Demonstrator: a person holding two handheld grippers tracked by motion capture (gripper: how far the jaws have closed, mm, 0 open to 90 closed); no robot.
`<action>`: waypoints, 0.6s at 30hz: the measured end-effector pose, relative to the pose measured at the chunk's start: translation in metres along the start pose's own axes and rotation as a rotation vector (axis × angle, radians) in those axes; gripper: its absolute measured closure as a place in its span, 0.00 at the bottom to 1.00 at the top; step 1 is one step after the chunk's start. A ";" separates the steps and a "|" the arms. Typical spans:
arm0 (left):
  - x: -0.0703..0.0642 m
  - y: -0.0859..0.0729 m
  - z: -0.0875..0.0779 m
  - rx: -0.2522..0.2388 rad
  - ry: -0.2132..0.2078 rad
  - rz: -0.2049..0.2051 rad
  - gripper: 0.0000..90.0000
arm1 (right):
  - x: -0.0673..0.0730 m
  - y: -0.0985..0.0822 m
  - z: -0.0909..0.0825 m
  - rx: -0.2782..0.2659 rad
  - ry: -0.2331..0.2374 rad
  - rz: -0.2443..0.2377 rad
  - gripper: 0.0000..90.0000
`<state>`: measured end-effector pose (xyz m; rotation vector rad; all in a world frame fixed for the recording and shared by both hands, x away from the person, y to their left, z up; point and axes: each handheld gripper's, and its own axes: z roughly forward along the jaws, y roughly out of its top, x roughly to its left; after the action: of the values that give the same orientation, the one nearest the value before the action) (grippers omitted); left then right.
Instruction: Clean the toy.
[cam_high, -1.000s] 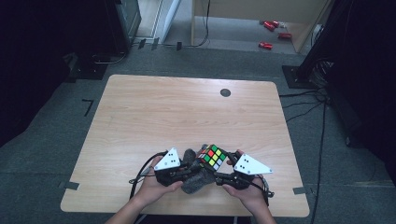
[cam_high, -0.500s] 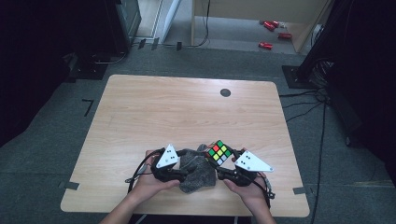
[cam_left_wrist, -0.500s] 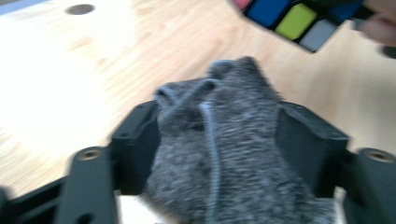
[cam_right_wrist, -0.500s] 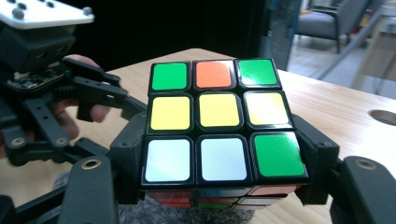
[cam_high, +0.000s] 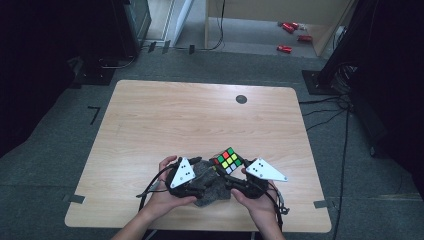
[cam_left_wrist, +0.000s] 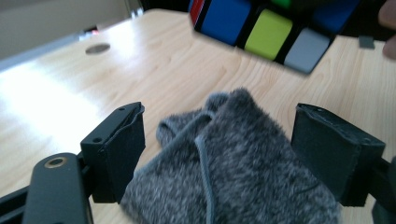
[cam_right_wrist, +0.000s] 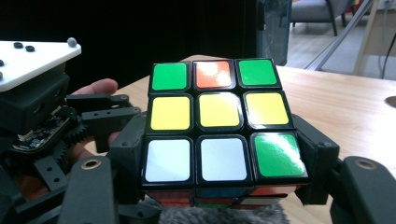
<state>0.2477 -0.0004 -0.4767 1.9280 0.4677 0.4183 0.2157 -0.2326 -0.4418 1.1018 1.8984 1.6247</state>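
A scrambled Rubik's cube (cam_right_wrist: 219, 109) sits just above the table, and my right gripper (cam_right_wrist: 224, 158) is shut on its lower layer, one jaw on each side. From above, the cube (cam_high: 228, 160) is near the table's front edge, by the right gripper (cam_high: 234, 171). A grey fuzzy pouch (cam_left_wrist: 243, 172) with a cord lies on the table under and beside the cube (cam_left_wrist: 264, 32). My left gripper (cam_left_wrist: 219, 140) has just been opening. The pouch lies between its jaws, and the pads stand clear of it. In the high view, the left gripper (cam_high: 201, 173) is left of the pouch (cam_high: 212, 189).
The wooden table (cam_high: 175, 115) has a dark round grommet (cam_high: 241, 99) near its far edge. Black cables trail from both grippers toward the front edge. Red objects (cam_high: 290, 30) lie on the floor far behind, and dark stands flank the table.
The left gripper has drawn a little to the left, away from the cube, and more of the grey pouch shows between the hands. The cube stays in the right gripper.
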 end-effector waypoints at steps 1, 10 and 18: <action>-0.001 0.000 0.000 -0.017 0.000 0.008 0.20 | 0.002 0.000 0.001 0.002 0.006 0.001 0.38; -0.006 -0.002 0.003 -0.116 -0.012 0.062 0.22 | 0.013 -0.005 0.008 0.024 0.053 0.033 0.38; -0.010 -0.003 0.000 -0.191 0.026 0.117 0.28 | 0.007 -0.012 0.014 0.028 0.136 0.233 0.38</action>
<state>0.2386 -0.0046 -0.4798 1.7712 0.3207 0.5447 0.2183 -0.2185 -0.4554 1.2951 1.9420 1.8454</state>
